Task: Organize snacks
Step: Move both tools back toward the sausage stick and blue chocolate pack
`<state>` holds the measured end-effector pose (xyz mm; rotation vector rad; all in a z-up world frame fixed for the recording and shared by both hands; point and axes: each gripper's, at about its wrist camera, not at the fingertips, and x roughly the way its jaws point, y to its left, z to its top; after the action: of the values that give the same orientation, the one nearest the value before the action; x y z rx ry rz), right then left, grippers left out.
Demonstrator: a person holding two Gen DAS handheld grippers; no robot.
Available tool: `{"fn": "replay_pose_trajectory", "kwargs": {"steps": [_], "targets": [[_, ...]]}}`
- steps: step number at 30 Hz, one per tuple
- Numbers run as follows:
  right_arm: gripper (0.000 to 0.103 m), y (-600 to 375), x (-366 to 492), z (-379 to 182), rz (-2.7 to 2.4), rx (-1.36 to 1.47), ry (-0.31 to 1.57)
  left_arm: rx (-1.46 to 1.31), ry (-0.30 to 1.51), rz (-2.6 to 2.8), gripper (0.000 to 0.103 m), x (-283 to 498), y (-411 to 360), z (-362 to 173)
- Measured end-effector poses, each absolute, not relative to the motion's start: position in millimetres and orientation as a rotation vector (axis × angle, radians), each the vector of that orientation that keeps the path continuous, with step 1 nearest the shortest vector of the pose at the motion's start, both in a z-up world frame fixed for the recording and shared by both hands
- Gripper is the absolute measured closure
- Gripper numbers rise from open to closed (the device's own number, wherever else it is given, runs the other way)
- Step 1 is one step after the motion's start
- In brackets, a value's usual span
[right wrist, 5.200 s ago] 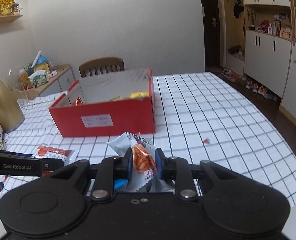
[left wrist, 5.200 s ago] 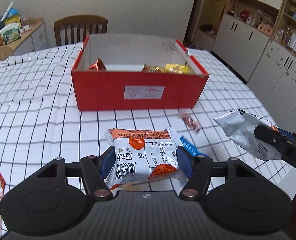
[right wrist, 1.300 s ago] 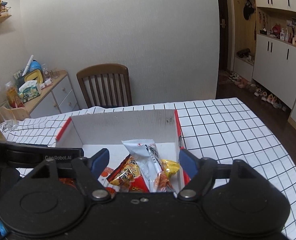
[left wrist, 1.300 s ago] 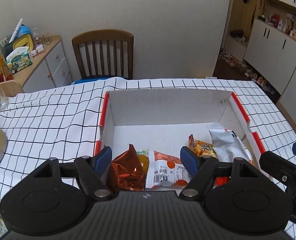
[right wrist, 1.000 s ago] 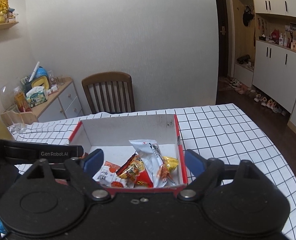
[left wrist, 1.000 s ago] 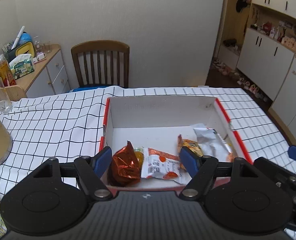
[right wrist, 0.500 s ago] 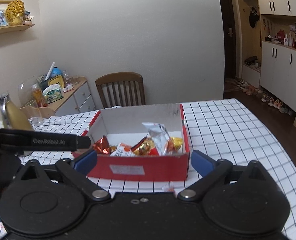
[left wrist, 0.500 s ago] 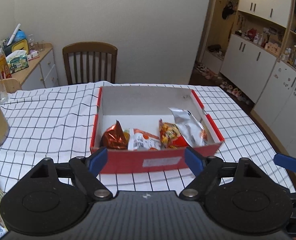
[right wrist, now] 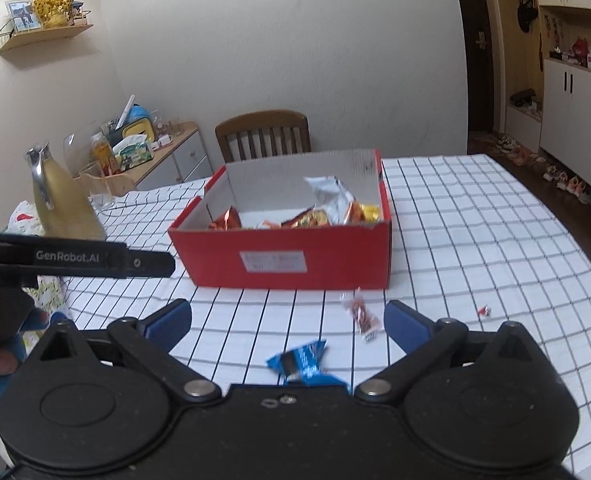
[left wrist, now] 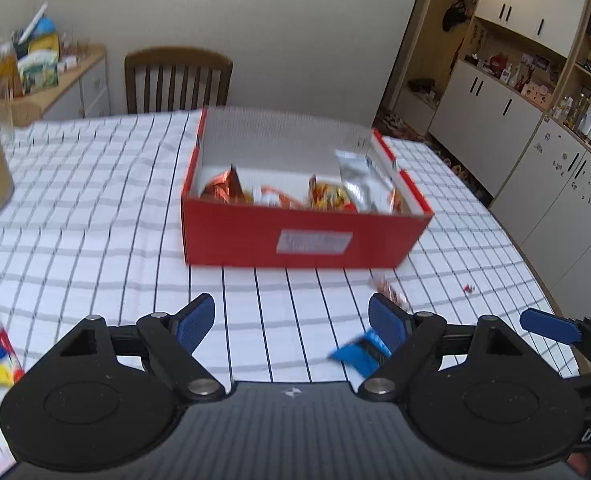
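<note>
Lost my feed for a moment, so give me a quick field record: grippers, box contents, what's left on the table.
left gripper: open, empty
right gripper: open, empty
red box: holds several snack packets, silver packet leaning at its right end
blue packet: on the tablecloth, outside the box
small clear packet: loose, in front of the box
tiny red candy: loose, further right

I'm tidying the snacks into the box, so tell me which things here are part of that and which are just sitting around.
Part of the job:
red box
snacks already inside it
blue packet
small clear-wrapped snack
tiny red candy

Just lying about:
golden jug
wooden chair
sideboard clutter
</note>
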<state>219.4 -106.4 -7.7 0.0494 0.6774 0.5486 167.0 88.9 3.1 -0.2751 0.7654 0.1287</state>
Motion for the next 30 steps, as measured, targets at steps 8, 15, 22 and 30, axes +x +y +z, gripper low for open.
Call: {"fn": "replay_pose_trajectory", "kwargs": {"steps": [8, 15, 22, 30], "targets": [[0.000, -108.0, 214.7, -32.7, 0.551, 0.008, 0.710, -0.301, 0.832, 0.166, 0.019, 161.2, 83.5, -31.4], [0.001, -106.3, 214.6, -60.9, 0.568, -0.026, 0.759, -0.350, 0.893, 0.187, 0.019, 161.2, 83.4, -62.5], [0.004, -103.5, 217.6, -75.0, 0.588, -0.050, 0.777, -0.359, 0.939, 0.187, 0.019, 164.4, 74.9, -87.7], [0.013, -95.8, 222.0, -82.5, 0.604, -0.079, 0.784, -0.344, 0.946, 0.193, 0.020, 168.1, 68.7, -96.6]]}}
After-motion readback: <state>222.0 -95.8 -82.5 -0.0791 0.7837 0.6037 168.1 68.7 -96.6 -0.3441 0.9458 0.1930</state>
